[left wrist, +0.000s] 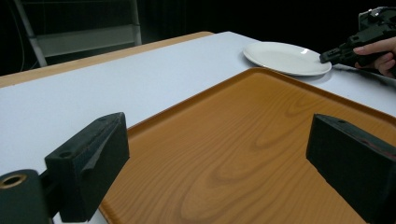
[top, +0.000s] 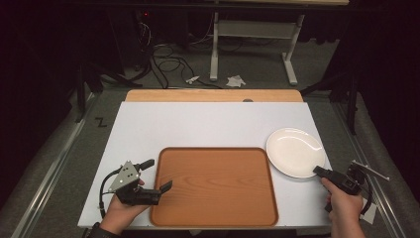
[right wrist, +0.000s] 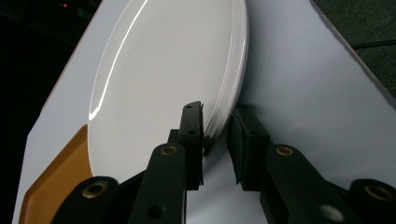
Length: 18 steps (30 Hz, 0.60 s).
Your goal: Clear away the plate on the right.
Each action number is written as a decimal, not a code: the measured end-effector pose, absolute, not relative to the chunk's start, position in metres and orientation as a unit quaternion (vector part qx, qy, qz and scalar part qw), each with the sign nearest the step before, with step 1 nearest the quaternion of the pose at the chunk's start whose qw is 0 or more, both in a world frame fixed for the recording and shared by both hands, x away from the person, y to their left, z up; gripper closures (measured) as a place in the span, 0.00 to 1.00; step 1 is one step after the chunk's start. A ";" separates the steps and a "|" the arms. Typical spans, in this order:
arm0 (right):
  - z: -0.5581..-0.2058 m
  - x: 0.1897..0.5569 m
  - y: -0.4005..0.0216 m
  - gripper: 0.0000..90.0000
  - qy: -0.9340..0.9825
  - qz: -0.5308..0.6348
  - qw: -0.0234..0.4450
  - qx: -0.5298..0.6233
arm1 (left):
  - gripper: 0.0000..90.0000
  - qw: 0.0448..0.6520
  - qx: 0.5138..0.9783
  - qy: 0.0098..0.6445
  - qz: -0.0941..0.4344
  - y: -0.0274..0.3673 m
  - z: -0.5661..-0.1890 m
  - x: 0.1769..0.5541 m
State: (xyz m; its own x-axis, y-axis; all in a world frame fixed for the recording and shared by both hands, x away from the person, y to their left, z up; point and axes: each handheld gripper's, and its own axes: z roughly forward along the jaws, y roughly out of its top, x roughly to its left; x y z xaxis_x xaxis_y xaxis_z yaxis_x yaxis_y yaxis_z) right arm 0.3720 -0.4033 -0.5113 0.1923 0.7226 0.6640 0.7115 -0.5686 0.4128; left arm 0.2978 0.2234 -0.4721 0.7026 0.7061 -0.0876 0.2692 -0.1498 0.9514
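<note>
A white plate [top: 294, 151] lies flat on the white table, just right of a wooden tray [top: 213, 186]. My right gripper [top: 317, 171] is at the plate's near right rim. In the right gripper view its jaws [right wrist: 217, 126] pinch the rim of the plate [right wrist: 163, 70], one on top and one outside. My left gripper [top: 158, 174] is open at the tray's left edge. In the left gripper view its jaws [left wrist: 219, 154] stand wide apart over the empty tray [left wrist: 243, 140], with the plate [left wrist: 285, 57] and the other gripper [left wrist: 343, 52] beyond.
The white board [top: 198, 124] covers a wooden table whose far edge [top: 213, 95] shows behind it. Beyond that are a dark floor with cables [top: 168, 64], a metal stand [top: 252, 44] and scraps of paper [top: 235, 81]. A corner of the tray [right wrist: 51, 186] sits left of the plate.
</note>
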 end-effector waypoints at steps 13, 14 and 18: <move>-0.513 0.372 -0.405 0.90 0.447 0.442 -0.008 0.778 | 0.08 0.558 0.738 0.327 0.193 0.221 -0.473 0.299; -0.514 0.371 -0.406 0.91 0.444 0.445 -0.010 0.778 | 0.08 0.557 0.739 0.327 0.193 0.221 -0.474 0.299; -0.514 0.370 -0.408 0.91 0.435 0.449 -0.019 0.780 | 0.08 0.555 0.739 0.328 0.195 0.221 -0.474 0.299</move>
State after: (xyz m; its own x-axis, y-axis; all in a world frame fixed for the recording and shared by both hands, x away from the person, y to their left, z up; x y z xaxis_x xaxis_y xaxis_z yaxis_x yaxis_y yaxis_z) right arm 0.3704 -0.4079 -0.5141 0.2174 0.6616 0.7176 0.6960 -0.6205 0.3612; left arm 0.2991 0.2215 -0.4737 0.7088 0.7014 -0.0753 0.2676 -0.1686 0.9487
